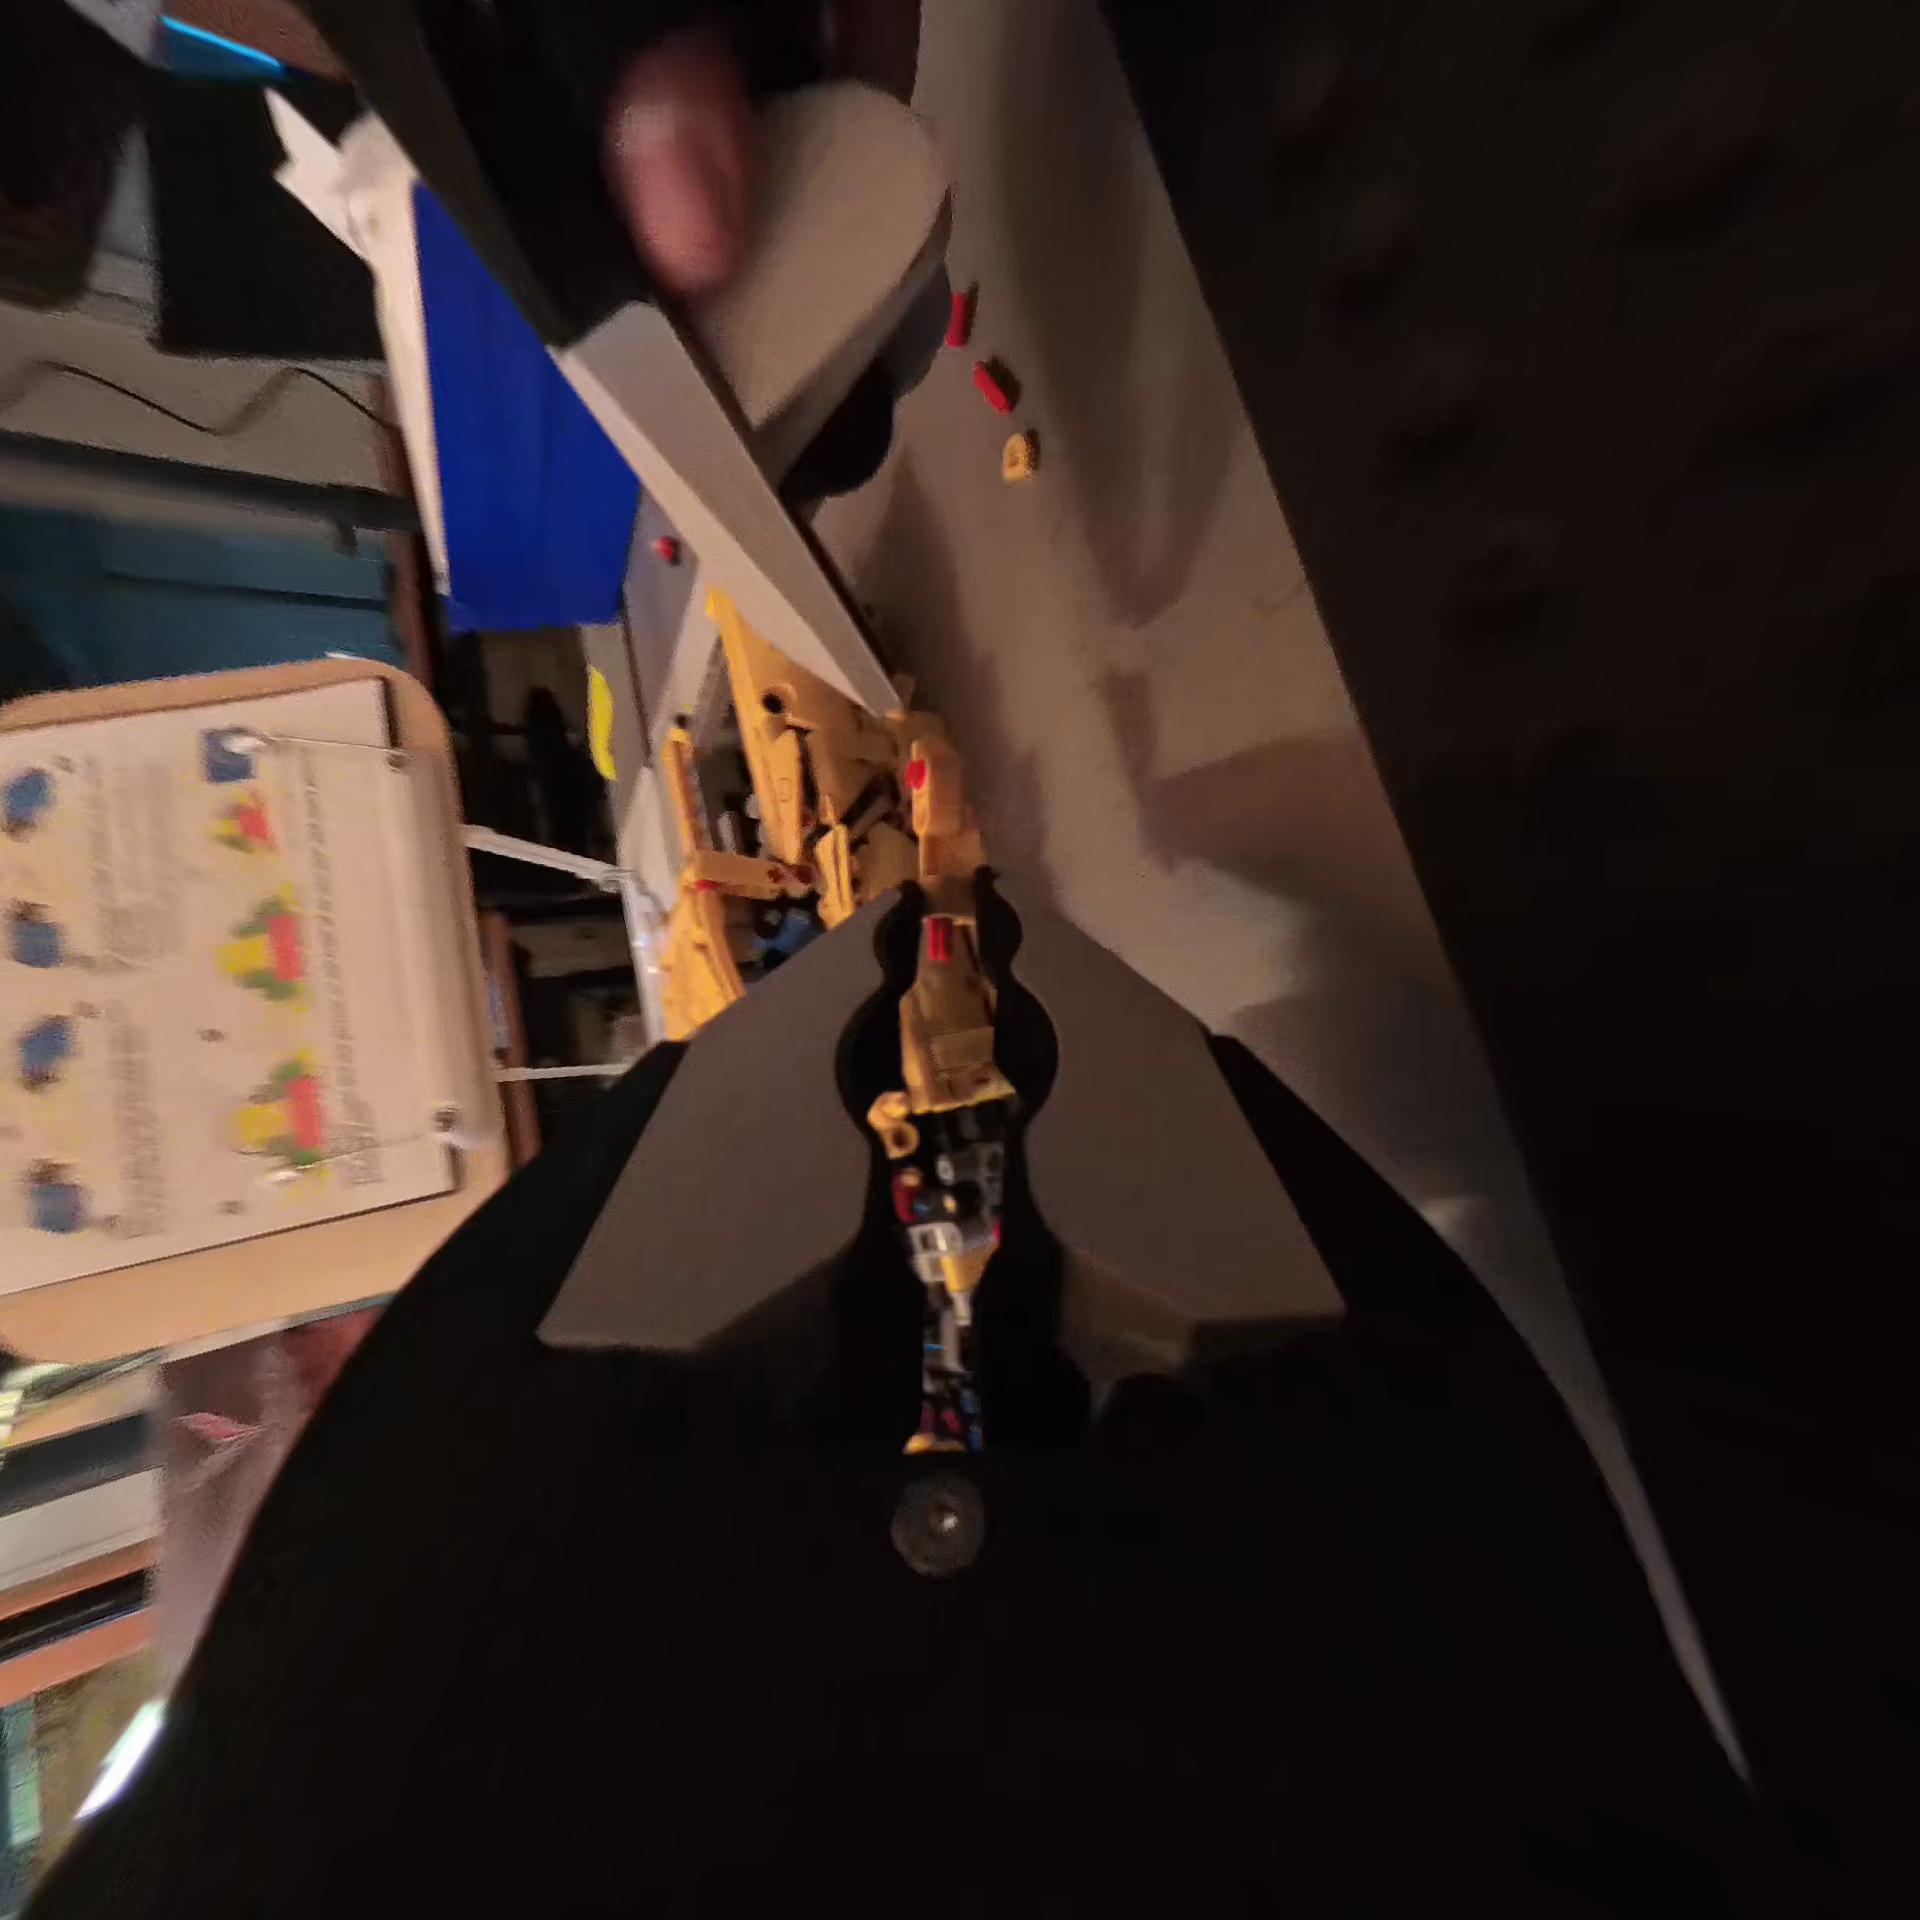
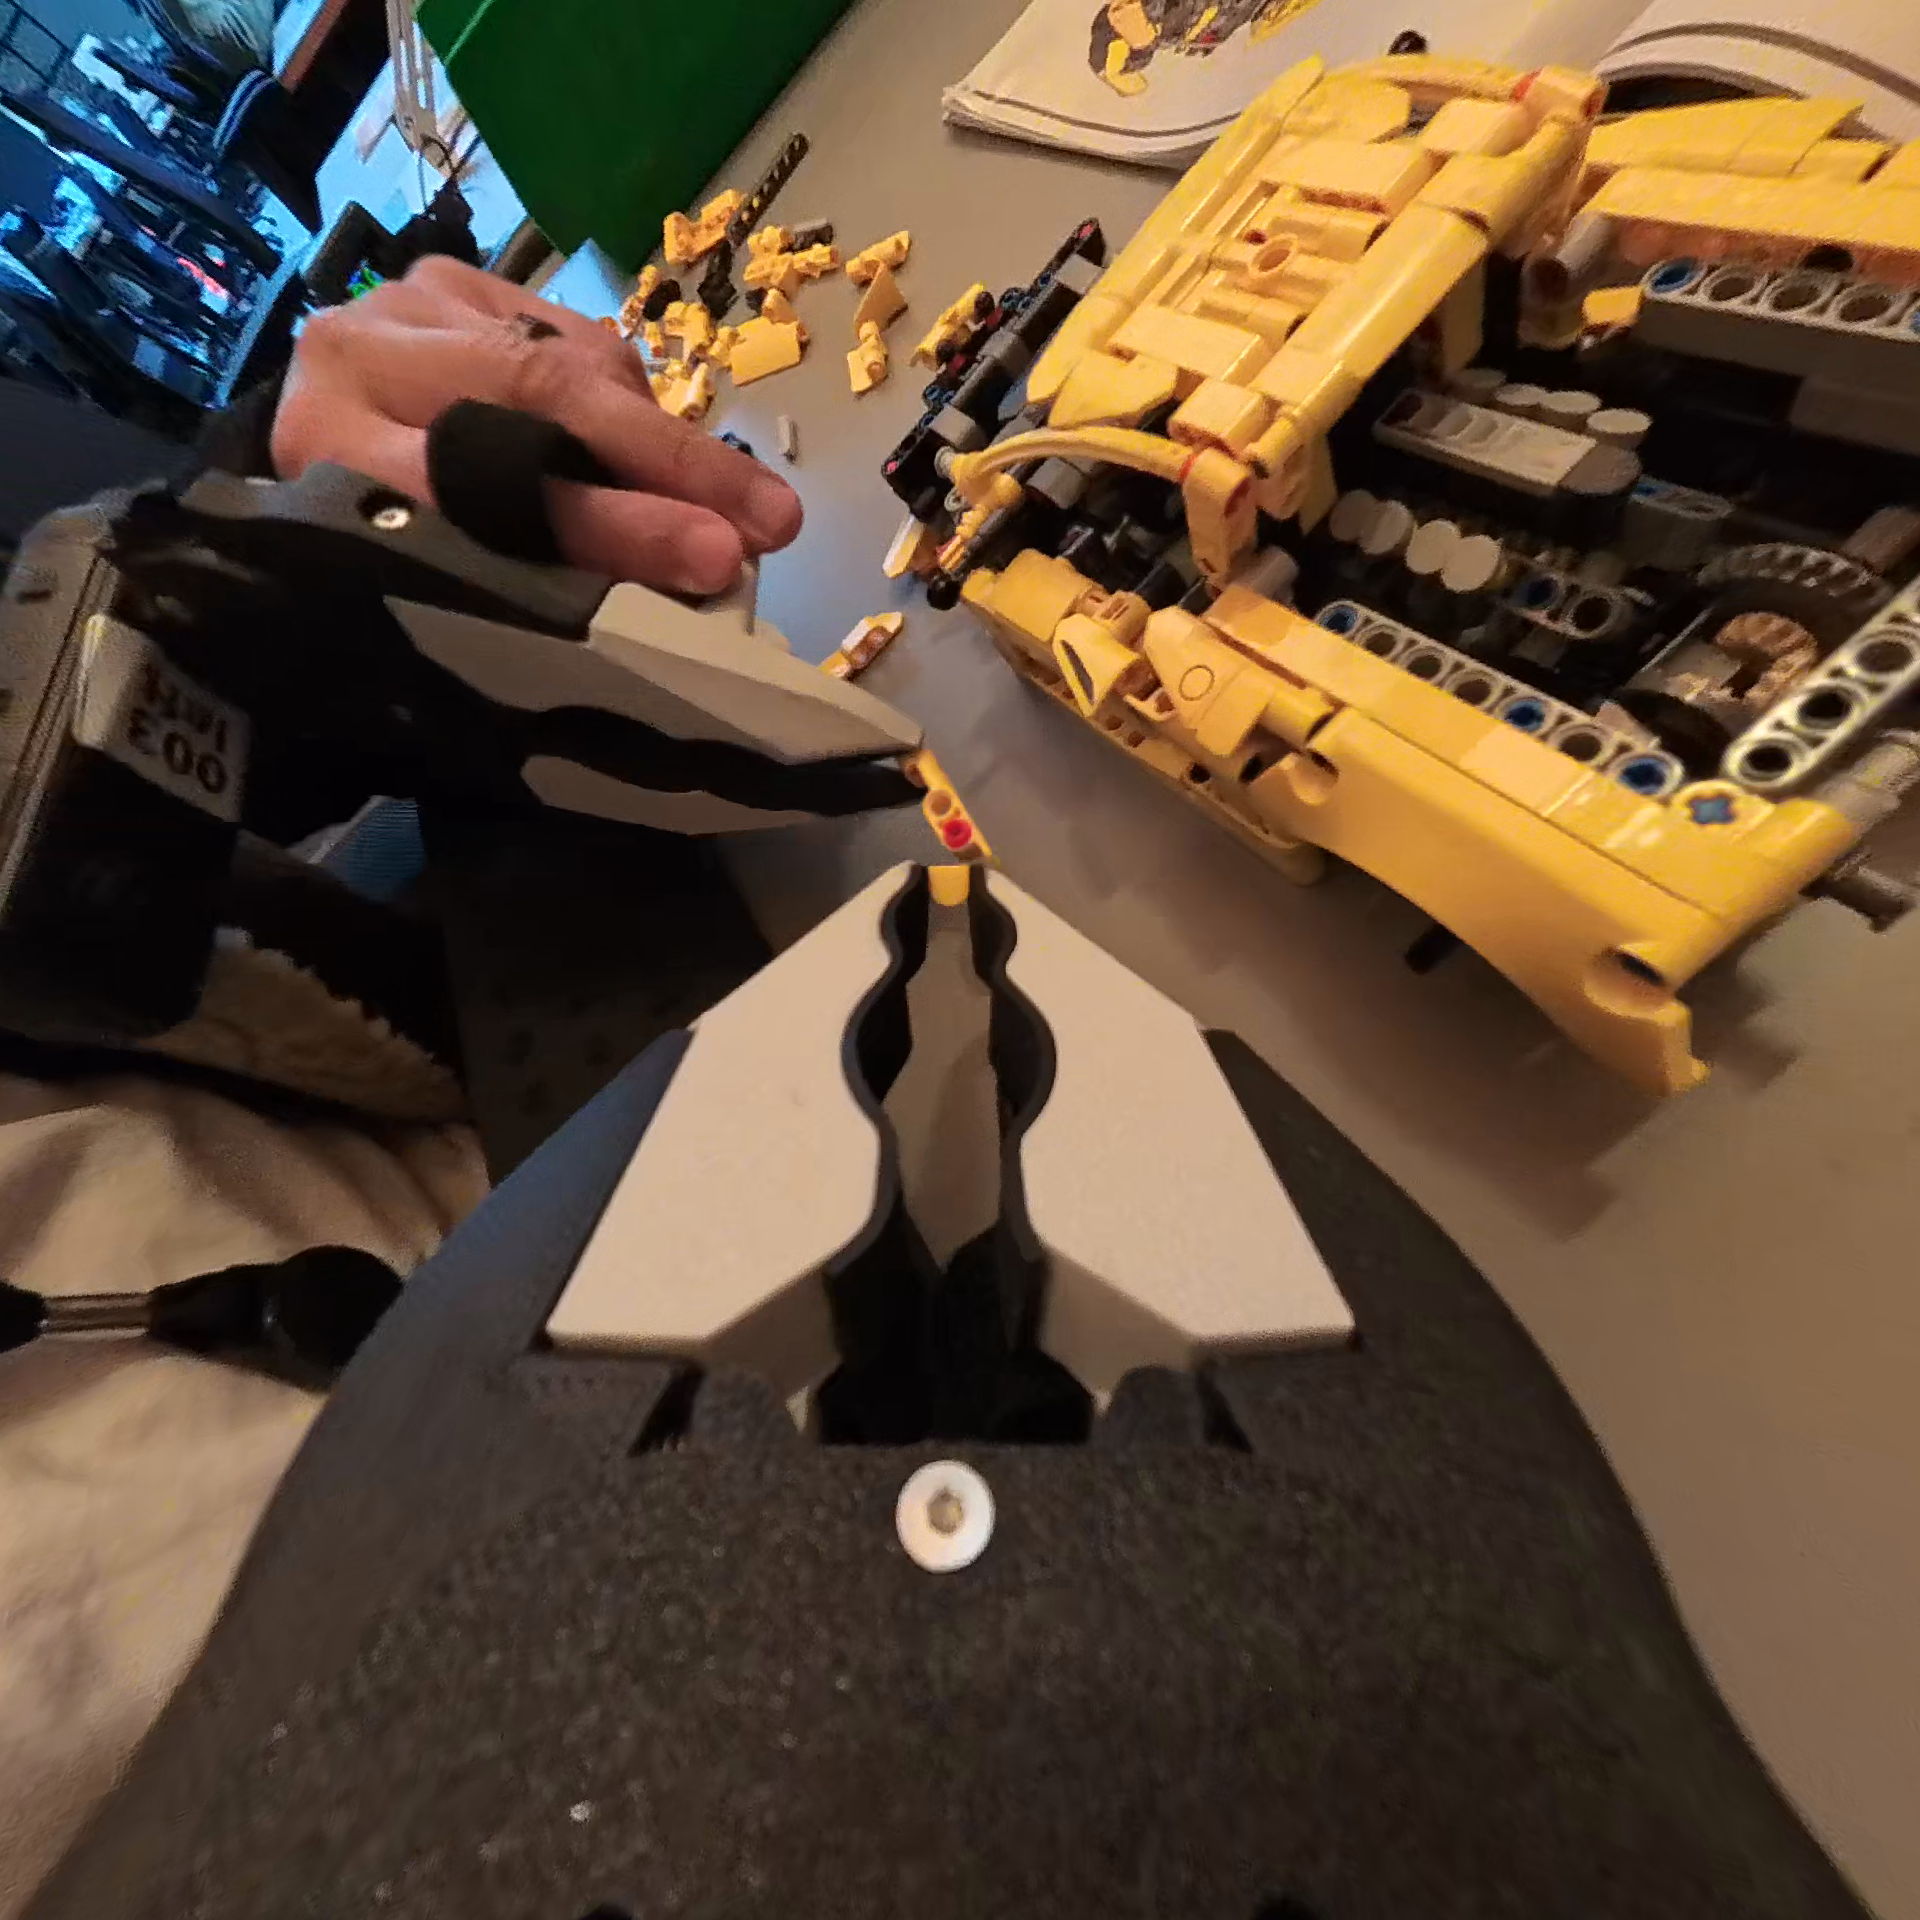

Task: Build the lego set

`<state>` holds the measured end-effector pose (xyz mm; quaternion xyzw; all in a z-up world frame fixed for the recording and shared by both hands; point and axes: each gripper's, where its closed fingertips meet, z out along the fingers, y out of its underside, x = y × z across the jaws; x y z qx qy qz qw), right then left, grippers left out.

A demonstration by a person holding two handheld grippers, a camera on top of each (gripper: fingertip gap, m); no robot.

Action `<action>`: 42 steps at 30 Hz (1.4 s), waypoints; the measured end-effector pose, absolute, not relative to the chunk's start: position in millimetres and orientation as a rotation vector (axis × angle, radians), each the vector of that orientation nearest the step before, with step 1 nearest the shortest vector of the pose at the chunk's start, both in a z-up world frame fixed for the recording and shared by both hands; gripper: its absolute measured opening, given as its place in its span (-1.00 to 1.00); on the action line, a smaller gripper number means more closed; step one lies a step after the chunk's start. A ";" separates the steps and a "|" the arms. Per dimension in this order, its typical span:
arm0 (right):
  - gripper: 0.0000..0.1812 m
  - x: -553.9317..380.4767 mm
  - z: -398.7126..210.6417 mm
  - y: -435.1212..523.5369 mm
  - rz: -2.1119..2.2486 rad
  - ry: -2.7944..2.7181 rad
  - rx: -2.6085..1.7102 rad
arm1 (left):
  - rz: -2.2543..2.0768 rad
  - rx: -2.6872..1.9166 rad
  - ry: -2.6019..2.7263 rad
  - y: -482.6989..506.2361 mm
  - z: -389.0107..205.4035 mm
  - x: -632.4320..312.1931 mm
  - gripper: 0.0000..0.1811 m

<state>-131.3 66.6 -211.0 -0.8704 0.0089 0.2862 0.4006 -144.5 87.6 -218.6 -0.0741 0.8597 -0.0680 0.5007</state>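
Observation:
A small yellow beam with a red pin is held above the table between both grippers. My right gripper is shut on its near end. My left gripper comes in from the left and is shut on its far end, with a hand on it. In the left wrist view my left gripper grips the same beam, and the right gripper meets it from the upper left. The large yellow Lego vehicle lies on the table to the right, also in the left wrist view.
A pile of loose yellow pieces lies beyond the left gripper, and one small yellow piece near it. An instruction booklet and a green box sit at the back. Two red pieces and a blue box show too. My two grippers' fingertips are within a few centimetres of each other.

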 end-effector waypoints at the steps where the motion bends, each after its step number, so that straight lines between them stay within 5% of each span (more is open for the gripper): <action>1: -0.93 -133.8 -208.4 68.3 0.721 0.013 -2.185 | -0.143 -0.145 2.065 87.9 -218.8 -143.6 -0.90; 35: -0.92 -126.3 -251.6 47.7 0.360 -0.240 -2.460 | -0.240 -0.282 2.100 81.7 -236.1 -145.4 -0.89; 42: -0.79 -126.7 -224.5 54.2 0.371 -0.335 -2.349 | -0.290 -0.267 2.036 79.7 -222.4 -144.6 -0.89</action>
